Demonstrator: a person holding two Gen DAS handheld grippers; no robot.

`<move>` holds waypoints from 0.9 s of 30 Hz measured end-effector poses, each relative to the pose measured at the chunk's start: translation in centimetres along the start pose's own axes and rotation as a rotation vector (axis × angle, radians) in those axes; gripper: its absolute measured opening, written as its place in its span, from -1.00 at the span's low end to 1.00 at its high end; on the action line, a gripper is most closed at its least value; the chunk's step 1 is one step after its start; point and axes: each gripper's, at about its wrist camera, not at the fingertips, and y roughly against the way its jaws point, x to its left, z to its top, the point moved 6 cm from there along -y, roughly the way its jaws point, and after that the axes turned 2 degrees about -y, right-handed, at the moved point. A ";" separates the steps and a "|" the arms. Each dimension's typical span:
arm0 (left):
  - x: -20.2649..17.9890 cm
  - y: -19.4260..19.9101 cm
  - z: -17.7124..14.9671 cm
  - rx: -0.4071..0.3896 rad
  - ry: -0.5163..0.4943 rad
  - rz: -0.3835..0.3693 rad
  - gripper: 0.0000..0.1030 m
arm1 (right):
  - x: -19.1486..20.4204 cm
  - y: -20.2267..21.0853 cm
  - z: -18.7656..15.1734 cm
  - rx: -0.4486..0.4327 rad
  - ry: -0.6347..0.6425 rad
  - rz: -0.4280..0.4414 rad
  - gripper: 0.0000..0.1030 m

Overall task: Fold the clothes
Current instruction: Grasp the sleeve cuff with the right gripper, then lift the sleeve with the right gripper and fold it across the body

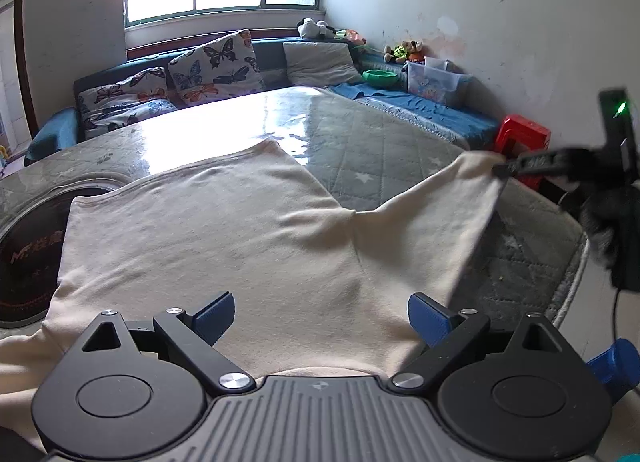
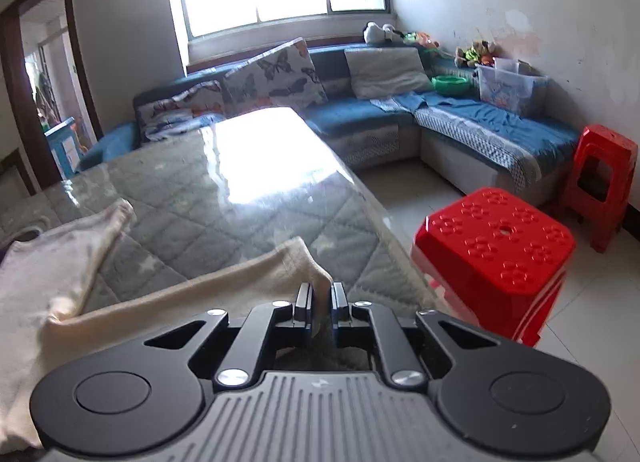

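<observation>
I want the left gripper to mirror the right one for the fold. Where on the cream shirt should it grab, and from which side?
Probably the far left sleeve end of the cream shirt, matching the right gripper, shut on the right sleeve tip. That end lies flat on the table, so come in low from the shirt's left, sliding one finger under. The left gripper hangs open over the shirt.

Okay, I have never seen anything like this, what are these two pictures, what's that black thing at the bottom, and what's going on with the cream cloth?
These are two hand-held tongs, each with a camera looking along its fingers. One picture is from the left tongs, standing open over a cream shirt spread on a quilted table. The other is from the right tongs, shut on the end of the shirt's sleeve. The left view also shows those right tongs pinching the sleeve end. A red stool stands beside the table.
</observation>
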 end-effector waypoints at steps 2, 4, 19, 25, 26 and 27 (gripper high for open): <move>-0.2 -0.5 -0.2 0.006 -0.012 0.012 0.85 | 0.3 1.3 1.1 -0.034 0.001 0.027 -0.85; -0.4 -1.0 -0.4 0.017 -0.025 0.019 0.85 | 0.7 2.3 2.0 -0.060 0.005 0.053 -0.85; -0.2 0.7 -1.0 -0.024 -0.020 0.005 0.86 | 6.0 8.1 6.6 -0.157 0.094 0.184 -0.85; 1.7 2.4 -1.8 -0.051 0.028 0.027 0.86 | 10.7 10.2 7.9 -0.178 0.185 0.267 -0.85; 2.0 2.7 -1.9 -0.057 0.037 0.032 0.86 | 11.7 10.4 8.0 -0.179 0.203 0.281 -0.85; 2.5 3.0 -2.1 -0.061 0.047 0.038 0.86 | 12.6 10.5 8.1 -0.179 0.219 0.295 -0.85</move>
